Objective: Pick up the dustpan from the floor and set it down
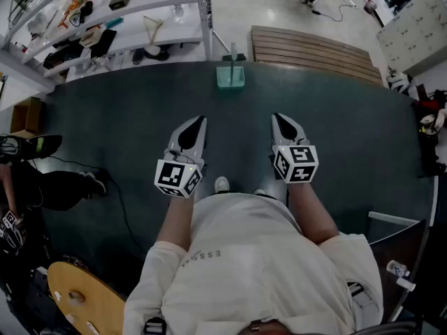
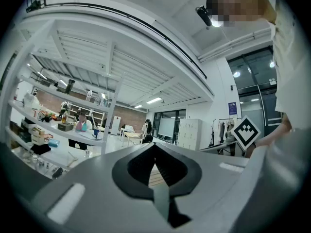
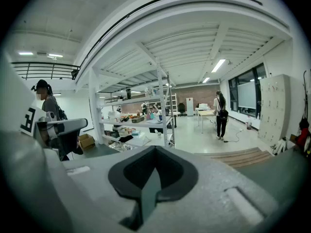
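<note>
The left tongs [image 1: 200, 124] and right tongs [image 1: 277, 121] are hovering side by side over the dark floor mat [image 1: 126, 117], both pressing fully closed on nothing. Farther ahead, the green dustpan [image 1: 230, 77] is standing at the mat's far edge.

Your left gripper [image 1: 199, 123] and right gripper [image 1: 276, 119] sit side by side over the mat [image 1: 335, 117], just ahead of your shoes [image 1: 222, 184]. Straight ahead, in line with the gap between them and well beyond, the dustpan [image 1: 230, 77] stands at the mat's far edge. Behind it to the left runs the shelving [image 1: 105, 19]; behind it to the right lies the slatted platform [image 1: 314, 51]. A seated person [image 1: 42, 183] is at the mat's left edge, with a cable [image 1: 119, 201] on the mat beside them. A small table [image 1: 84, 299] is behind you on your left, and lockers [image 1: 412, 26] stand far right.
</note>
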The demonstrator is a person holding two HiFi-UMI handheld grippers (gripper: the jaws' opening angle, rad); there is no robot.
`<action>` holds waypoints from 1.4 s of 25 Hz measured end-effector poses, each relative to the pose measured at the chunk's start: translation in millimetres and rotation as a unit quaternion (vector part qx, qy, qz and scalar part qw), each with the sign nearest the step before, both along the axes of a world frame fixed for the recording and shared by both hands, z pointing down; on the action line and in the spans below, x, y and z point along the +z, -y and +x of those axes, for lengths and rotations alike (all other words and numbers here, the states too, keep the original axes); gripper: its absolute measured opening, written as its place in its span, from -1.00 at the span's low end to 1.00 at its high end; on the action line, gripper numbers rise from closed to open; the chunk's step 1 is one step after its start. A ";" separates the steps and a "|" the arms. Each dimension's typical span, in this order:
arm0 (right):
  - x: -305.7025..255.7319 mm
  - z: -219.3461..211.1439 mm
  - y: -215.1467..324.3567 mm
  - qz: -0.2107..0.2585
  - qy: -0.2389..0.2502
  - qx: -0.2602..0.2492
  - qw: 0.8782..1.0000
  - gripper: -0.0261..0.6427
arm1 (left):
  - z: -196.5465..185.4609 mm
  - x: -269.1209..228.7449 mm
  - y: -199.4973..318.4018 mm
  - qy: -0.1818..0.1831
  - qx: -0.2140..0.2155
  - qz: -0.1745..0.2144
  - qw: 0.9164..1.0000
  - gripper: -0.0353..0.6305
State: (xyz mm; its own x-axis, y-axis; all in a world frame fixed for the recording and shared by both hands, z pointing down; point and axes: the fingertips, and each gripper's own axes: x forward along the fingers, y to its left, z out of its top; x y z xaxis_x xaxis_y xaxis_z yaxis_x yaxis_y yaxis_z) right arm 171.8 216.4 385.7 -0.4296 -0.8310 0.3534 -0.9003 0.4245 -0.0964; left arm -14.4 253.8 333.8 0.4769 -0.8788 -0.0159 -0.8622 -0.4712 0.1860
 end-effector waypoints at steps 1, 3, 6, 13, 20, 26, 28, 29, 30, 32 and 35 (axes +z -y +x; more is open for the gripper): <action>0.2 -0.5 0.4 -0.001 -0.001 -0.001 1.000 -0.95 | -0.6 0.0 0.9 0.000 -0.001 0.000 1.000 -0.87; 0.7 -0.8 1.2 -0.002 -0.002 -0.002 1.000 -0.95 | -1.5 0.1 2.5 -0.001 -0.002 -0.001 1.000 -0.87; 0.3 0.4 3.6 -0.005 -0.003 -0.002 1.000 -0.95 | -2.0 0.1 5.1 -0.003 -0.005 -0.004 1.000 -0.87; 3.4 4.4 18.5 -0.013 0.016 0.033 0.999 -0.95 | -12.0 6.5 12.4 -0.009 -0.003 -0.008 1.000 -0.87; 10.0 -15.2 35.3 -0.027 0.010 0.041 0.999 -0.95 | -47.9 7.6 28.0 -0.016 -0.016 -0.002 1.000 -0.87; 31.5 -27.2 50.3 -0.067 0.002 0.036 0.997 -0.95 | -71.4 23.7 46.4 -0.026 -0.032 -0.020 0.999 -0.87; 40.5 -31.6 61.0 -0.080 0.001 0.028 0.996 -0.95 | -73.5 32.3 57.0 -0.028 -0.033 -0.029 0.999 -0.87; 45.5 -34.8 67.5 -0.087 -0.001 0.024 0.996 -0.95 | -74.6 36.7 63.2 -0.029 -0.033 -0.034 0.998 -0.87; 51.0 -38.3 75.3 -0.094 -0.006 0.020 0.995 -0.95 | -75.6 40.7 70.4 -0.028 -0.033 -0.038 0.998 -0.87; 61.9 -44.2 95.6 -0.106 -0.016 0.017 0.994 -0.95 | -78.4 46.9 88.3 -0.027 -0.033 -0.043 0.998 -0.87; 74.9 -46.8 134.7 -0.119 -0.021 0.026 0.992 -0.95 | -82.9 52.2 121.9 -0.024 -0.036 -0.045 0.998 -0.87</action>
